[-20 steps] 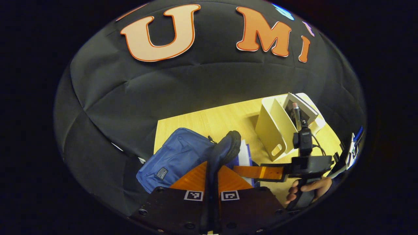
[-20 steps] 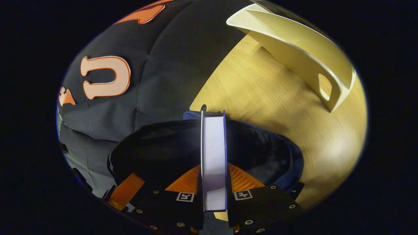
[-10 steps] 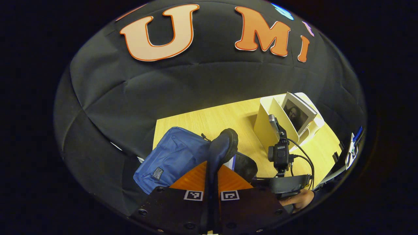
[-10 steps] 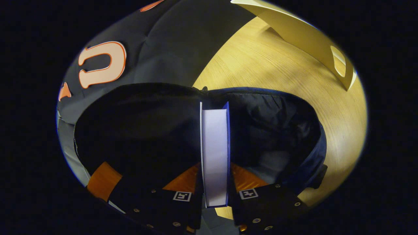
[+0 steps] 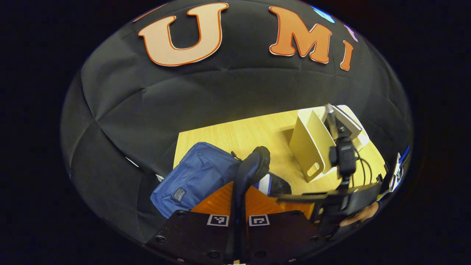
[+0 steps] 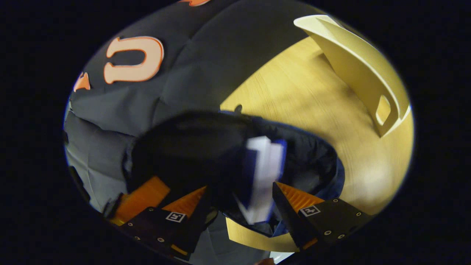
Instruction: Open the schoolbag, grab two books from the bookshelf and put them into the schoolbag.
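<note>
The blue schoolbag lies on the wooden table. My left gripper is shut on the bag's zippered flap and holds the mouth open. In the right gripper view, a blue-and-white book leans tilted inside the dark bag opening. My right gripper is open, one finger on each side of the book and apart from it. That right gripper and the hand holding it also show to the right of the bag. A book stands in the cream bookshelf.
The bookshelf stands on the table to the right of the bag, with bare wood between them. The left gripper's orange finger shows at the bag's left rim. The black cloth wall rises right behind the table.
My right gripper has opened and let go of the book, which has tipped over inside the bag. The gripper has drawn back a little. My left gripper keeps hold of the flap.
</note>
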{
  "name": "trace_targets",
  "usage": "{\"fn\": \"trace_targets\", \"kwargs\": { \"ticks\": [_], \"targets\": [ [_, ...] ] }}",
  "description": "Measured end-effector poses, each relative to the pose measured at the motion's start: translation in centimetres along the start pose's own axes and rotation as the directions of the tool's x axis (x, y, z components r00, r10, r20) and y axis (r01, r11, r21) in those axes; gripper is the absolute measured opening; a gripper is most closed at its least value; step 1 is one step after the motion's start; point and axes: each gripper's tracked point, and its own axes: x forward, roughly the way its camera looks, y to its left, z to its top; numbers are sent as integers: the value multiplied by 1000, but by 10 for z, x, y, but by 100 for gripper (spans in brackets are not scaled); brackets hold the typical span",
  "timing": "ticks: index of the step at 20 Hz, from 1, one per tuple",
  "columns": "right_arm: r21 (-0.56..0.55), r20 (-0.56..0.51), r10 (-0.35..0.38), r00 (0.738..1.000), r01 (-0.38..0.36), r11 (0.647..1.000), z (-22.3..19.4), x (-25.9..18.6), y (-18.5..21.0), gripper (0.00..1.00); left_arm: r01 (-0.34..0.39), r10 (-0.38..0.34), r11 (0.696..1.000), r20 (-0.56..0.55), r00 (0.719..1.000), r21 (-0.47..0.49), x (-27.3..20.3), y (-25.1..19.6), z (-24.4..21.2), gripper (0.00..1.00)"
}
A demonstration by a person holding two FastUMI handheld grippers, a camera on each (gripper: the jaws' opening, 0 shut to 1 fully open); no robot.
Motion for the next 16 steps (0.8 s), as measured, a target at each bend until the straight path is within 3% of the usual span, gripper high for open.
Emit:
{"fn": "trace_targets", "kwargs": {
  "ticks": [5,8,12,16],
  "targets": [
    [-171,222,-8,975,47,984,82,-43,-7,97,-21,21,1000,-7,1000,-6,2,-4,-3,6],
    [-267,331,-13,943,107,958,121,-84,-13,96,-31,30,1000,-10,999,-8,3,-7,-4,6],
    [-350,437,-46,898,217,911,170,-134,-29,96,-40,40,999,-12,999,-11,2,-11,-7,5],
    [-400,523,-136,841,383,832,210,-183,-66,96,-50,49,999,-20,999,-18,0,-13,-10,6]
  ]
}}
